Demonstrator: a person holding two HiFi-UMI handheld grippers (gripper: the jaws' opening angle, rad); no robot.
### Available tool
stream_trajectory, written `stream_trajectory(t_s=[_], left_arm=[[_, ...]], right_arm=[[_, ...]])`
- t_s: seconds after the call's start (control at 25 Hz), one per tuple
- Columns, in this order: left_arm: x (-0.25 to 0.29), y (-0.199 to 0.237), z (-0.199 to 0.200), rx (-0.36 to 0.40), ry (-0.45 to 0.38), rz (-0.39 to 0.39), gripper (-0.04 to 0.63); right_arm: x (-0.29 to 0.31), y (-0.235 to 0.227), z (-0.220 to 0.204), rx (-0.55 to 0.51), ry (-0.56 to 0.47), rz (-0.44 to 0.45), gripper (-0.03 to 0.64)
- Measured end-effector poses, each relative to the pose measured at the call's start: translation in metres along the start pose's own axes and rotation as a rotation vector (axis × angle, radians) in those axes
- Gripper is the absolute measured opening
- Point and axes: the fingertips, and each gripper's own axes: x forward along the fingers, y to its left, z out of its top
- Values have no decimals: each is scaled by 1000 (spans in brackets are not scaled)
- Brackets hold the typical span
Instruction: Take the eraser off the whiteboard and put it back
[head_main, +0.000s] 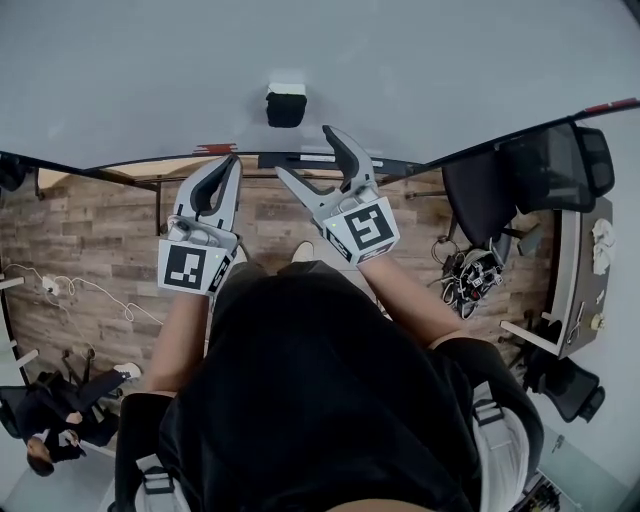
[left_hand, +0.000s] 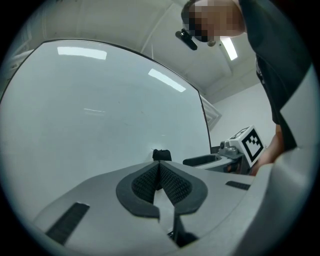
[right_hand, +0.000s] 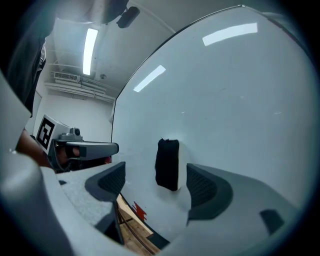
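Observation:
The black eraser (head_main: 286, 104) with a white top sticks to the whiteboard (head_main: 420, 70), above both grippers. My right gripper (head_main: 311, 156) is open just below it, not touching it. In the right gripper view the eraser (right_hand: 167, 164) stands upright ahead, framed between the spread pads of the right gripper (right_hand: 156, 183). My left gripper (head_main: 232, 168) is shut and holds nothing, lower and to the left of the eraser. From the left gripper (left_hand: 160, 176) the eraser (left_hand: 161, 154) shows small, just above the closed pads.
A dark tray rail (head_main: 300, 160) runs along the board's lower edge, with a red marker (head_main: 215, 149) on it. Black office chairs (head_main: 500, 180) and a desk (head_main: 580, 270) stand at the right. Cables (head_main: 70, 290) lie on the wood floor; a person (head_main: 45, 425) is at lower left.

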Motion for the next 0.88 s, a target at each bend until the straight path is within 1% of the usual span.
stream_trajectory(t_s=[0.12, 0.24, 0.4, 0.68, 0.88], left_arm=[[9, 9, 1, -1, -2, -32, -5], [18, 17, -4, -3, 0, -87, -5], [27, 26, -8, 2, 5, -173, -5], [39, 42, -10, -5, -10, -307, -5], [40, 48, -17, -32, 1, -389, -5]], right_arm=[[8, -4, -1, -5, 13, -33, 382], [19, -8, -5, -11, 32, -86, 381], [32, -15, -5, -7, 47, -184, 380], [54, -23, -7, -5, 71, -343, 379], [62, -28, -11, 0, 77, -461, 362]])
